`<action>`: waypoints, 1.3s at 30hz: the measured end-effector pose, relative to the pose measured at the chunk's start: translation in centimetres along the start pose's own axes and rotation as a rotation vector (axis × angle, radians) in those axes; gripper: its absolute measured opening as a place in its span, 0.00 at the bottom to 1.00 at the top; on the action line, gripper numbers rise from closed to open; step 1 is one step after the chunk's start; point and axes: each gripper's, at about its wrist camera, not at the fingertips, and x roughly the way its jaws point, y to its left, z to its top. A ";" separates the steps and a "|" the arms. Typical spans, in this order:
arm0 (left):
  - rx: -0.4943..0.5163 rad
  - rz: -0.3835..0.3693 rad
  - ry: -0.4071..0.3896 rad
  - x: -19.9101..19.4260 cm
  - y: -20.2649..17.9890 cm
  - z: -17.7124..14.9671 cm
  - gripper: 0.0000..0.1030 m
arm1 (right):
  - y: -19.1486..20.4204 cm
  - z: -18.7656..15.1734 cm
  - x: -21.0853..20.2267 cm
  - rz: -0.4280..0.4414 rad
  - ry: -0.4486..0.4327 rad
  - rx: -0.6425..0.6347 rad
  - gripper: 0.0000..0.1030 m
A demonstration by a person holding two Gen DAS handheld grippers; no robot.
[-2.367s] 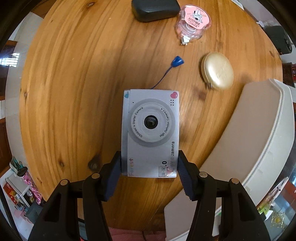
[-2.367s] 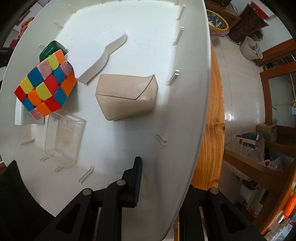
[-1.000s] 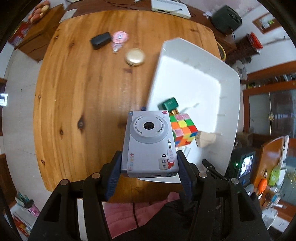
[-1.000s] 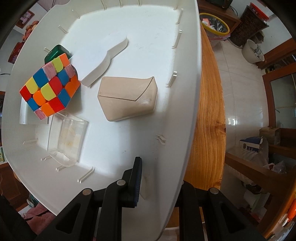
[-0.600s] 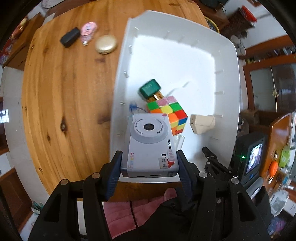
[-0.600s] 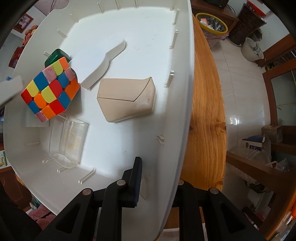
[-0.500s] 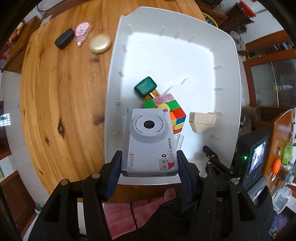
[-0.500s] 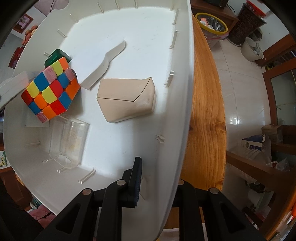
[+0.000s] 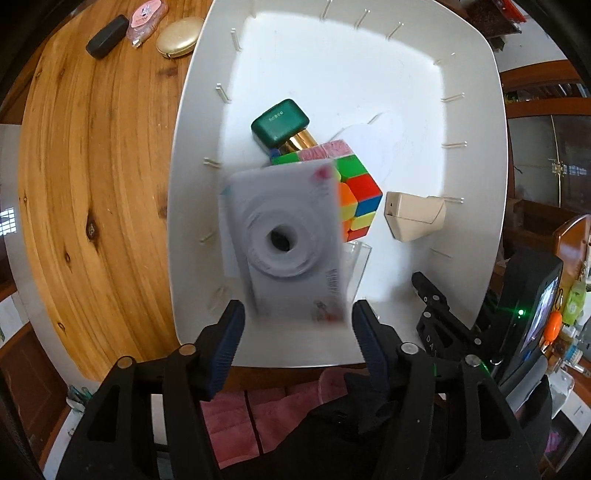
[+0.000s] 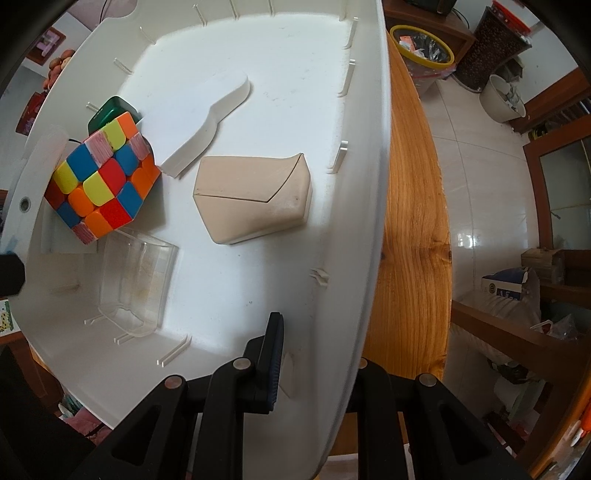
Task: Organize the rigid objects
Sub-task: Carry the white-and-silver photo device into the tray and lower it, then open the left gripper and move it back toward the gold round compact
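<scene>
My left gripper (image 9: pixel 297 332) is open above the white bin (image 9: pixel 369 59). The white toy camera (image 9: pixel 286 242) is blurred and clear of both fingers, over the bin's near left part. In the bin lie a colourful puzzle cube (image 9: pixel 354 192), a green case (image 9: pixel 280 120), a beige box (image 9: pixel 413 218) and a clear plastic piece (image 9: pixel 356 266). My right gripper (image 10: pixel 314 354) is shut on the bin's wall (image 10: pixel 369 184). The right wrist view also shows the cube (image 10: pixel 99 177), the beige box (image 10: pixel 255 195), the clear piece (image 10: pixel 136 277) and the camera's edge (image 10: pixel 33 177).
On the wooden table (image 9: pixel 92 166) at the far left lie a gold compact (image 9: pixel 179 37), a pink tape dispenser (image 9: pixel 144 22) and a black case (image 9: pixel 105 37). A curved white divider (image 10: pixel 210 122) lies in the bin. The floor (image 10: pixel 480 166) lies beyond the table's right edge.
My left gripper carried the camera from the table over the bin, then opened. The camera has left the fingers and is dropping, blurred. My right gripper has kept its hold on the bin wall.
</scene>
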 end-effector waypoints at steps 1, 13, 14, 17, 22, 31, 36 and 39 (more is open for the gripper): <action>0.002 0.002 -0.007 -0.1 -0.1 -0.1 0.71 | 0.2 0.0 0.0 0.000 0.000 0.000 0.19; -0.007 0.029 -0.195 -4.0 0.6 -0.6 0.74 | 0.3 0.0 0.1 -0.001 -0.004 -0.001 0.19; -0.012 0.032 -0.231 -4.7 0.8 -0.6 0.74 | 0.3 0.0 0.1 -0.001 -0.005 -0.001 0.19; -0.037 0.026 -0.313 -6.3 1.5 -0.6 0.74 | 0.3 -0.1 0.0 0.001 -0.010 0.003 0.19; -0.052 0.054 -0.496 -9.5 3.3 -0.8 0.74 | 0.2 -0.3 -0.1 0.003 -0.012 0.002 0.19; -0.063 0.099 -0.753 -12.4 5.6 -1.5 0.74 | 0.1 -0.2 -0.1 0.006 -0.010 -0.004 0.19; -0.038 0.162 -0.843 -12.9 7.0 -1.5 0.74 | 0.2 -0.2 0.0 0.007 -0.009 -0.003 0.19; -0.018 0.171 -0.861 -12.9 7.8 -1.2 0.74 | 0.1 -0.2 0.0 0.007 -0.009 -0.002 0.19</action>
